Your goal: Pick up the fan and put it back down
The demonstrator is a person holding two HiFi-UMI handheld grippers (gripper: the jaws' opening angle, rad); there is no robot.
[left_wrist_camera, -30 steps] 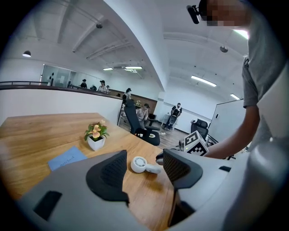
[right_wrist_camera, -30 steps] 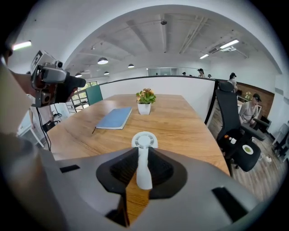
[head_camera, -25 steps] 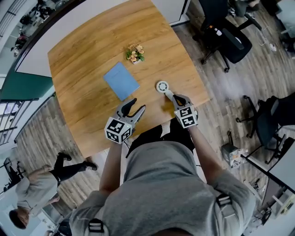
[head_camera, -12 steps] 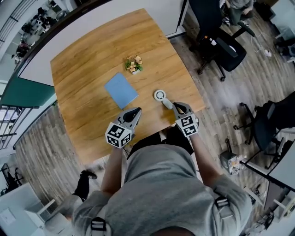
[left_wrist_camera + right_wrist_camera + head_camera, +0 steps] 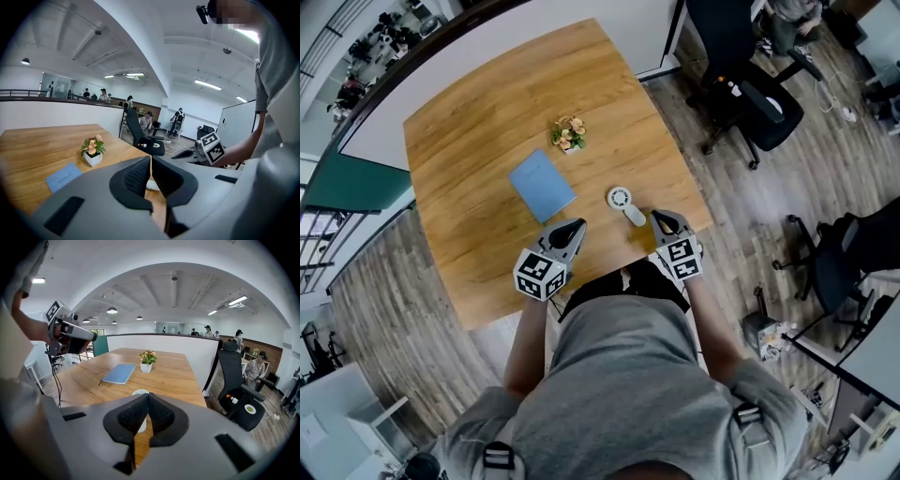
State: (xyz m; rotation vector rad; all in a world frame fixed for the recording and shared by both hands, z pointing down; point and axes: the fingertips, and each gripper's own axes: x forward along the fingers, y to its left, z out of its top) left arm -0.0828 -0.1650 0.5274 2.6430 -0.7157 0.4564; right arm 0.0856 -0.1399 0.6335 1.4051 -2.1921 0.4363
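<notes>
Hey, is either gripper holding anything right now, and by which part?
Nothing is held. The left gripper and right gripper are shut empty; the fan lies on the table just beyond the right one.

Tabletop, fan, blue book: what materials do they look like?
Tabletop: wood or wood-look laminate, matte; grain streaks show.
Fan: likely white plastic, smooth, uniform colour.
Blue book: probably card or paper cover, flat matte; can't confirm.
</notes>
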